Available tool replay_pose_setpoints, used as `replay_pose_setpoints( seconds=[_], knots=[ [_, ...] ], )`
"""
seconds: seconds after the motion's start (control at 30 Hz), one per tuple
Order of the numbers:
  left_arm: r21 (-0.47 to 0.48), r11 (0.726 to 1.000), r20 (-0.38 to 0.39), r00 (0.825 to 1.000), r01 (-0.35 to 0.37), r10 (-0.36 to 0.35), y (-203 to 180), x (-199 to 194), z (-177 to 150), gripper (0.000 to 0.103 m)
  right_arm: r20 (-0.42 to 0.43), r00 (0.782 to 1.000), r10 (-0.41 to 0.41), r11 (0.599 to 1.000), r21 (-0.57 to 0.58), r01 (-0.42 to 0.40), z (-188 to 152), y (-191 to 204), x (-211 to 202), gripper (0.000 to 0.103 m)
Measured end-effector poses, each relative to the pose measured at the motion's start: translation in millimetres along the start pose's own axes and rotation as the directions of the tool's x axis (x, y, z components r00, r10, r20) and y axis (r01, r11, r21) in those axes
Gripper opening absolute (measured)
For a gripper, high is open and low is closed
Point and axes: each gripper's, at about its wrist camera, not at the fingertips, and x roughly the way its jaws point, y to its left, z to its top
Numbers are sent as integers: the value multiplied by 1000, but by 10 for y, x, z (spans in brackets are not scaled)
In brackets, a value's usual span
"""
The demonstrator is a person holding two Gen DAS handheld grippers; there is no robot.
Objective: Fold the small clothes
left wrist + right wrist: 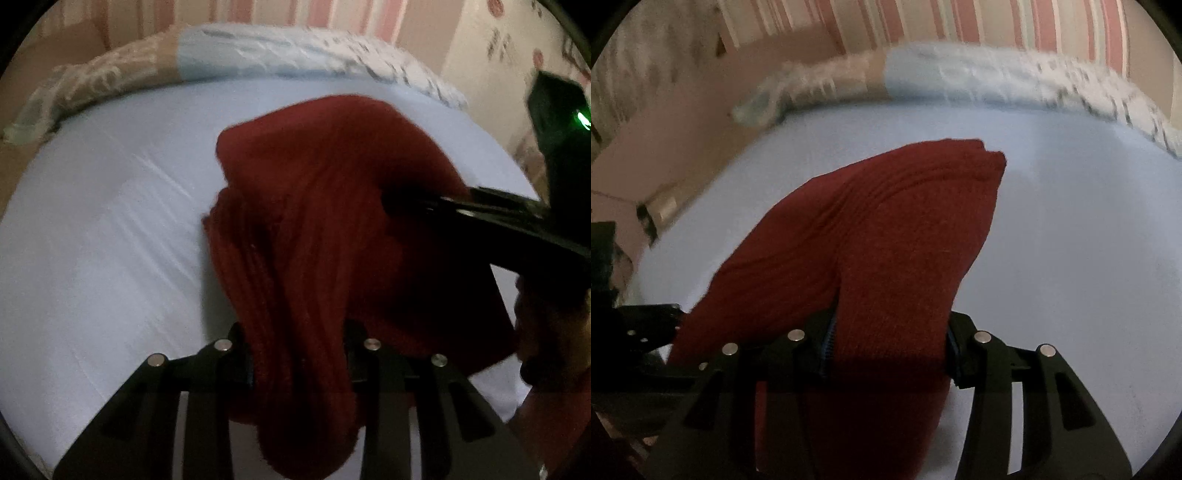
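A dark red knitted garment (pixel 325 206) hangs bunched above a pale blue bed sheet (pixel 103 229). My left gripper (pixel 299 354) is shut on one part of it, with cloth drooping between and below the jaws. My right gripper (pixel 890 350) is shut on another part of the red garment (pixel 886 229), which rises ahead of it to a folded corner. In the left wrist view the right gripper (pixel 391 201) reaches in from the right and pinches the cloth. The garment is lifted, not lying flat.
A rumpled light blue and beige blanket (pixel 229 51) lies along the bed's far edge, also in the right wrist view (pixel 979 70). A striped pink wall (pixel 960 22) stands behind. The bed's left edge (pixel 665 221) drops to a pinkish floor.
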Motion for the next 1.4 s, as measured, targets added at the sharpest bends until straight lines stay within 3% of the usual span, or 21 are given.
replay_pose_setpoints(
  seconds=[0.13, 0.2, 0.23, 0.27, 0.33, 0.4, 0.47, 0.57, 0.63, 0.7, 0.77, 0.9, 1.1, 1.2, 1.3, 1.4],
  knots=[
    [55, 997, -31, 998, -53, 55, -271, 352, -234, 34, -45, 999, -13, 1000, 19, 14, -440, -261, 245, 51],
    [45, 997, 9, 998, -66, 65, -277, 396, -241, 39, -27, 1000, 1, 998, 58, 1, -472, -317, 245, 54],
    [44, 997, 22, 998, -68, 67, -271, 396, -229, 46, -22, 1000, -11, 999, 52, 13, -457, -288, 233, 60],
    [46, 997, 25, 997, -67, 66, -266, 395, -219, 59, -21, 999, -31, 999, 40, 32, -444, -248, 213, 65],
    [51, 996, 23, 997, -74, 73, -236, 363, -204, 73, -30, 998, -55, 998, 28, 56, -433, -174, 138, 87],
    [47, 995, 47, 995, -86, 84, -194, 212, -195, 76, 8, 998, -62, 998, 12, 62, -456, -103, -39, 99],
    [43, 995, 75, 994, -87, 83, -119, 58, -195, 89, 66, 993, -102, 995, 9, 102, -500, -31, -298, 100],
    [64, 991, 133, 985, -121, 111, 0, -123, -159, 95, 111, 970, -218, 976, 22, 217, -644, 132, -533, 100],
    [83, 986, 115, 985, -142, 132, 45, -40, -201, 95, 125, 933, -336, 941, 10, 338, -811, 287, -564, 100],
    [97, 981, 79, 984, -170, 163, 72, 124, -180, 95, 120, 914, -388, 920, -3, 391, -943, 386, -516, 100],
    [107, 976, 64, 981, -190, 184, 109, 219, -242, 95, 83, 885, -458, 886, -32, 462, -1090, 420, -381, 98],
    [132, 969, 61, 977, -209, 202, 184, 381, -299, 95, 0, 861, -509, 861, -8, 509, -1251, 269, -166, 95],
    [114, 977, 42, 983, -182, 178, 310, 512, -298, 100, -22, 858, -514, 856, 46, 514, -1379, 213, -113, 95],
    [78, 989, 18, 992, -128, 127, 444, 547, -272, 102, -35, 877, -479, 868, 129, 479, -1429, 125, -102, 95],
    [75, 990, 14, 993, -121, 121, 450, 438, -269, 102, -26, 903, -428, 890, 162, 426, -1385, 105, -211, 95],
    [72, 988, 40, 990, -136, 133, 396, 138, -308, 101, 72, 931, -358, 923, 178, 341, -1335, 153, -524, 100]
  ],
)
